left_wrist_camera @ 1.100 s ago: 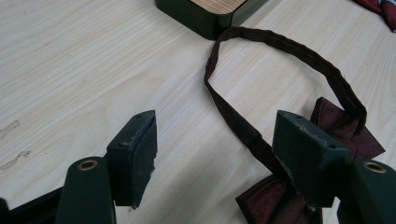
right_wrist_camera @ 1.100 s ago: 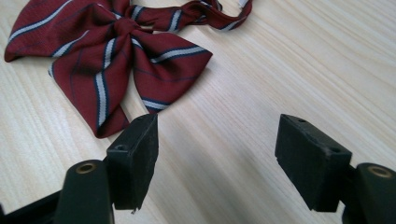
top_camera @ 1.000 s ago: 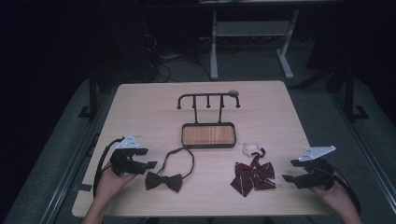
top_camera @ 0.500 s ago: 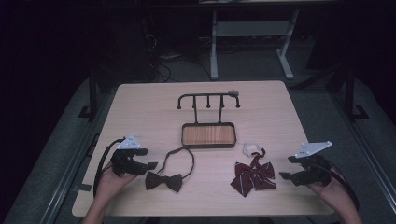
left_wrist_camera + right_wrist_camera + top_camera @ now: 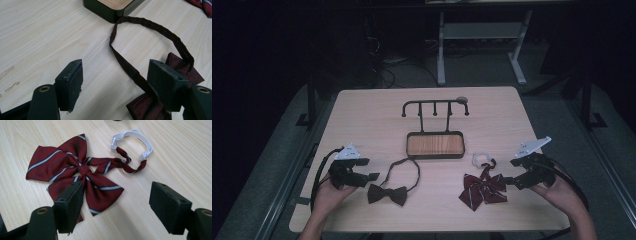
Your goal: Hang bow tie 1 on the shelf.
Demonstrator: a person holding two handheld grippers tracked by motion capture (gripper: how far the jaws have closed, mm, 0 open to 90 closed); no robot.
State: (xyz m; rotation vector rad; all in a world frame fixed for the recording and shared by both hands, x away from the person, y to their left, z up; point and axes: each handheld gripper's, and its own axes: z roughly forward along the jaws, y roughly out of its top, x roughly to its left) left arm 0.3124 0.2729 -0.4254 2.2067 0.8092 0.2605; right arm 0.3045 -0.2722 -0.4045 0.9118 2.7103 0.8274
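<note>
Since a moment ago both of my hands are shifting only slightly: my right gripper is edging in a touch toward the striped bow, and my left gripper is settling just left of the dark bow tie, while both ties are lying where they were. I am holding my left gripper wide open with nothing between the jaws; in the left gripper view its right-hand jaw is sitting over the edge of the dark maroon bow tie, and the tie's strap is looping away across the table toward the wooden tray. My right gripper is also standing wide open and empty, hovering just short of the red striped bow tie, whose white elastic band is curling off beyond the knot. Both ties are lying flat on the near part of the table, the dark one front left, the striped one front right, with the tray and the black hook rack behind them. I am judging these as light, limp cloth that is going to sag and fold when lifted, not fragile and hardly slippery. The firmest hold is looking like the centre knot, where the fabric is bunched; the thin strap or elastic would suit hanging on a hook.
</note>
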